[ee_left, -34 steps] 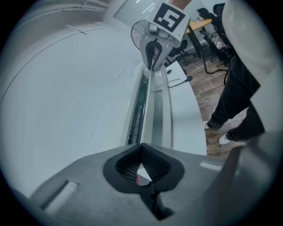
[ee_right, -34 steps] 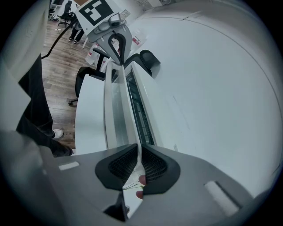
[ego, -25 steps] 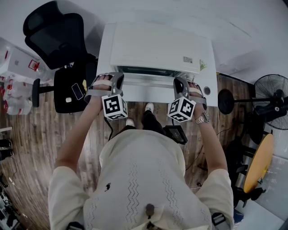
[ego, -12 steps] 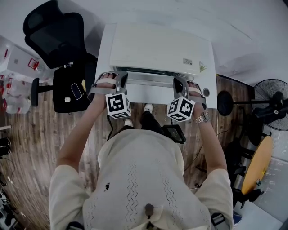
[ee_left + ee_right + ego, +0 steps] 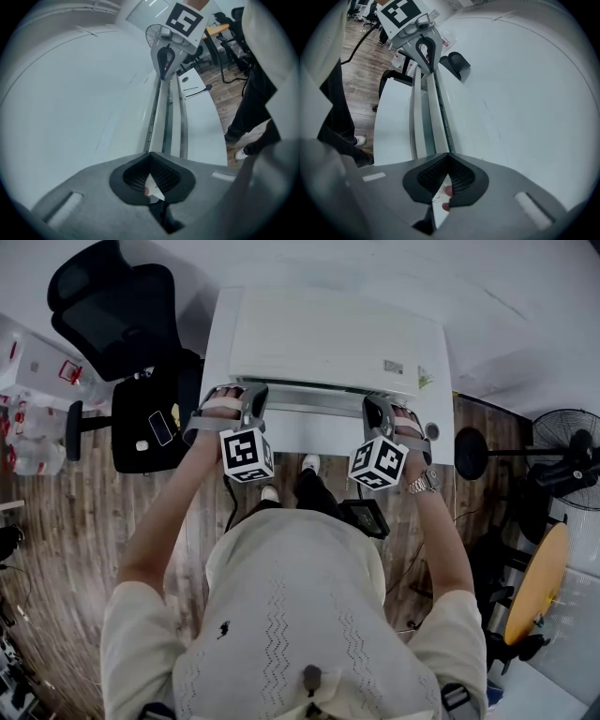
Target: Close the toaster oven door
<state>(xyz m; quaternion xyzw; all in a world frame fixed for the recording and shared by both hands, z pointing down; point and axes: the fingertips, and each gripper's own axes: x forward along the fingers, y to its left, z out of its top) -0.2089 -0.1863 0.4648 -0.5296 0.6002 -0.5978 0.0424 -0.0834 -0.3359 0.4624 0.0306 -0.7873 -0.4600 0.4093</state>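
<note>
A white toaster oven [image 5: 328,338] stands on a white table [image 5: 319,439]. Its door [image 5: 314,399] is tipped up almost against the oven front, leaving only a thin dark slit. My left gripper [image 5: 247,401] rests against the door's left end and my right gripper [image 5: 375,411] against its right end. In the left gripper view the jaws [image 5: 152,180] are shut, tips at the door's edge [image 5: 166,126], with the right gripper [image 5: 165,56] at the far end. The right gripper view mirrors this: shut jaws [image 5: 447,183] at the door [image 5: 426,126], the left gripper [image 5: 423,47] beyond.
A black office chair [image 5: 112,315] and a black stool with a phone on it [image 5: 150,427] stand left of the table. A standing fan [image 5: 562,442] and a round wooden table [image 5: 539,582] are at the right. The person's feet are below the table's front edge.
Both grippers have moved a little toward the oven with the door, and the dark opening above the door has shrunk to a thin slit.
</note>
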